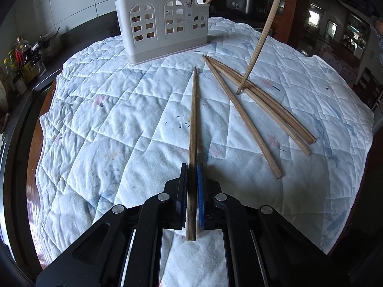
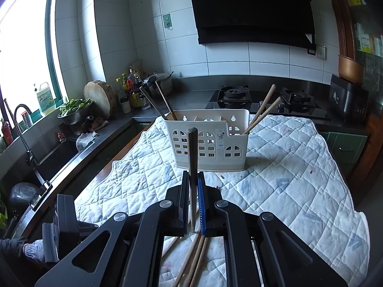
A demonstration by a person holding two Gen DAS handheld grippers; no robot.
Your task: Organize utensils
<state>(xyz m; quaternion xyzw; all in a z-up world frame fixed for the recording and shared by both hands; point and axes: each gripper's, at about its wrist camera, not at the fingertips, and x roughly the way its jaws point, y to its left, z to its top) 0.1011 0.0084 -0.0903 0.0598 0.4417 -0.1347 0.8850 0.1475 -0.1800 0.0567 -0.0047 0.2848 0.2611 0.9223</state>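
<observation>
Two grippers [image 1: 192, 167] [image 2: 193, 174], each clamping one chopstick [image 1: 193, 129] [image 2: 192, 157], three loose chopsticks [image 1: 241, 117]

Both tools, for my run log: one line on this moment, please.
left tool: shut on flat chopstick | right tool: shut on upright chopstick | holder: four chopsticks in

Right claw [image 2: 193, 179] clamps upright chopstick [image 2: 192, 157] — white holder [image 2: 210, 150] beyond, on quilted cloth [image 2: 287, 174].

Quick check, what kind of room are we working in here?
A home kitchen, by the look of it: a two-burner gas stove under a black range hood, and a sink with a faucet by the window.
</observation>
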